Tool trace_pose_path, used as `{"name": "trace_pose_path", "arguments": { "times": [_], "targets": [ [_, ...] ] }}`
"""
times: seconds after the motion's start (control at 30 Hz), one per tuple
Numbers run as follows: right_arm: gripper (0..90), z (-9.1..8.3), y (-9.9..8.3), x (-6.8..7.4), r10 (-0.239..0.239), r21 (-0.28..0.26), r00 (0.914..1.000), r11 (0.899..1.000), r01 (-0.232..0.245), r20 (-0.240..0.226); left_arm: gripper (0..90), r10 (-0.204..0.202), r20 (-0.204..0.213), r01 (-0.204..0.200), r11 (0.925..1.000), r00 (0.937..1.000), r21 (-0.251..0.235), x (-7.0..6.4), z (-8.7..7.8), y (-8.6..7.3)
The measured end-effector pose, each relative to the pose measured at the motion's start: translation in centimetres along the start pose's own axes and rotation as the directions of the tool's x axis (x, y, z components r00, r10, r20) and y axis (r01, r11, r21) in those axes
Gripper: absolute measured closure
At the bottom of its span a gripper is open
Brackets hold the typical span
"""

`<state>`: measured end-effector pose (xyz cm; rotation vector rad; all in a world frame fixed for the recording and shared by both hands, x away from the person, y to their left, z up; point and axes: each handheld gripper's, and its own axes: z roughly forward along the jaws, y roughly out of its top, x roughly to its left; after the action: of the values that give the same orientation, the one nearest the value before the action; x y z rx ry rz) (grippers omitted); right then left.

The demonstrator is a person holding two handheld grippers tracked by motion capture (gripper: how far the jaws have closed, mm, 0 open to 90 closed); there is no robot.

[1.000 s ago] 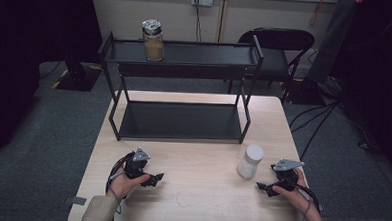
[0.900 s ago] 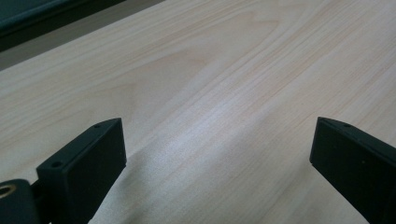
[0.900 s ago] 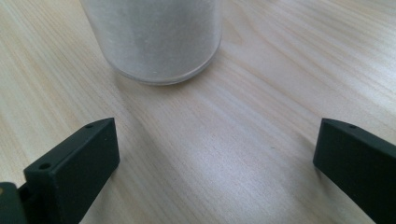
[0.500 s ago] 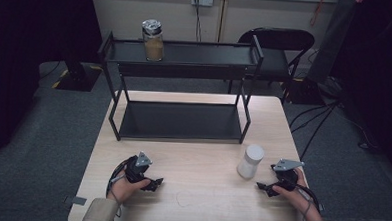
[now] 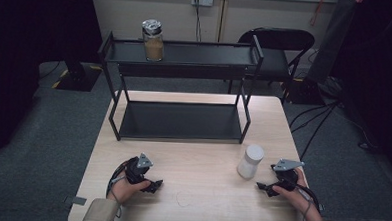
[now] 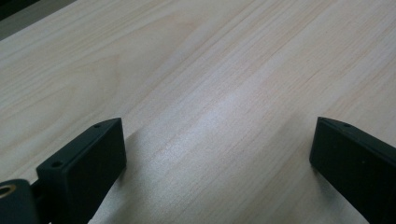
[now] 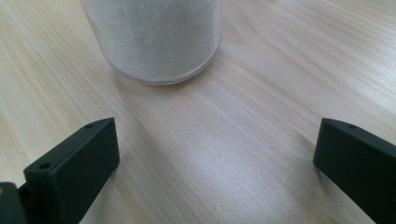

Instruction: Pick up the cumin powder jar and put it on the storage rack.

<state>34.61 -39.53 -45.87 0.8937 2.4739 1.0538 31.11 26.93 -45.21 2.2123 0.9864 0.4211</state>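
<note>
On the near right part of the pale wooden bench (image 5: 202, 156), a white jar (image 5: 250, 161) with a white lid stands upright, just in front of the right end of a black two-tier shelf rack (image 5: 180, 97). The right hand-held gripper (image 5: 265, 186) rests low over the bench just to the right of this jar, held in the person's right hand (image 5: 291, 189), with its tips pointing toward the jar's base. In the right gripper view the jaws stand spread wide with bare wood between them, and the jar (image 7: 154, 39) sits a little beyond the tips, apart from both and set toward the left jaw; its frosted wall and round foot show clearly. The left hand-held gripper (image 5: 155, 185) lies near the front left of the bench in the person's left hand (image 5: 128, 185), well apart from the jar. In the left gripper view its jaws are likewise spread wide over plain wood grain, pinching nothing. On the rack's top shelf, toward its left end, stands a glass jar (image 5: 153, 40) of brownish contents with a shiny foil-like top. The lower shelf is a dark flat panel. A black folding chair (image 5: 282, 41) stands behind the bench at the right.
</note>
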Motion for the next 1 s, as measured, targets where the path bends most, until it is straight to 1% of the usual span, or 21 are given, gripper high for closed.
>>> {"name": "trace_pose_path", "arguments": {
  "times": [0.07,0.13,0.27,0.3,0.37,0.4,0.47,0.63,0.67,0.7,0.73,0.77,0.9,0.97,1.0],
  "targets": [
    [0.0,0.0,0.0,0.0,0.000,0.000,1.0000,1.000,0.000,0.000,1.9,-0.006,0.001,0.006,0.9999,1.0000,-0.011,0.0,0.1,-0.3],
    [0.0,0.0,0.0,0.0,0.000,0.000,1.0000,1.000,0.000,0.000,0.1,-0.001,0.002,0.001,0.9998,1.0000,-0.018,0.0,0.2,-0.5],
    [0.0,0.0,0.0,0.0,0.000,0.000,1.0000,1.000,0.000,0.000,0.0,0.001,-0.001,-0.001,0.9995,1.0000,-0.030,0.0,0.2,-0.8],
    [0.0,0.0,0.0,0.0,0.000,0.000,1.0000,1.000,0.000,0.000,0.0,-0.005,-0.003,0.005,0.9989,1.0000,-0.047,-0.1,0.2,-1.1],
    [0.0,0.0,0.0,0.0,0.000,0.000,1.0000,1.000,0.000,0.000,0.0,-0.001,-0.003,0.001,0.9979,1.0000,-0.065,0.0,0.3,-1.6],
    [0.0,0.0,0.0,0.0,0.000,0.000,1.0000,1.000,0.000,0.000,0.0,-0.006,-0.003,0.006,0.9976,1.0000,-0.069,-0.1,0.3,-1.7],
    [0.0,0.0,0.0,0.0,0.000,0.000,1.0000,1.000,0.000,0.000,0.0,0.000,-0.005,0.000,0.9978,1.0000,-0.066,0.0,0.3,-1.6],
    [0.0,0.0,0.0,0.0,0.000,0.000,1.0000,1.000,0.000,0.000,0.0,-0.001,-0.006,0.001,0.9978,1.0000,-0.066,-0.1,0.3,-1.6],
    [0.0,0.0,0.0,0.0,0.000,0.000,1.0000,1.000,0.000,0.000,0.0,-0.007,-0.007,0.007,0.9975,1.0000,-0.070,-0.1,0.3,-1.7],
    [0.0,0.0,0.0,0.0,0.000,0.000,1.0000,1.000,0.000,0.000,0.0,-0.002,-0.008,0.001,0.9978,1.0000,-0.067,-0.1,0.3,-1.6],
    [0.0,0.0,0.0,0.0,0.000,0.000,1.0000,1.000,0.000,0.000,0.0,-0.009,-0.007,0.009,0.9974,0.9999,-0.071,-0.2,0.3,-1.7],
    [0.0,0.0,0.0,0.0,0.000,0.000,1.0000,1.000,0.000,0.000,0.0,-0.002,-0.008,0.001,0.9978,1.0000,-0.067,-0.1,0.3,-1.6],
    [0.0,0.0,0.0,0.0,0.000,0.000,1.0000,1.000,0.000,0.000,0.0,-0.007,-0.008,0.006,0.9975,0.9999,-0.070,-0.2,0.3,-1.7],
    [0.0,0.0,0.0,0.0,0.000,0.000,1.0000,1.000,0.000,0.000,0.0,0.001,-0.008,-0.002,0.9979,1.0000,-0.065,-0.1,0.3,-1.6],
    [0.0,0.0,0.0,0.0,0.000,0.000,1.0000,1.000,0.000,0.000,0.0,-0.005,-0.008,0.005,0.9976,1.0000,-0.069,-0.1,0.3,-1.6]
  ]
}}
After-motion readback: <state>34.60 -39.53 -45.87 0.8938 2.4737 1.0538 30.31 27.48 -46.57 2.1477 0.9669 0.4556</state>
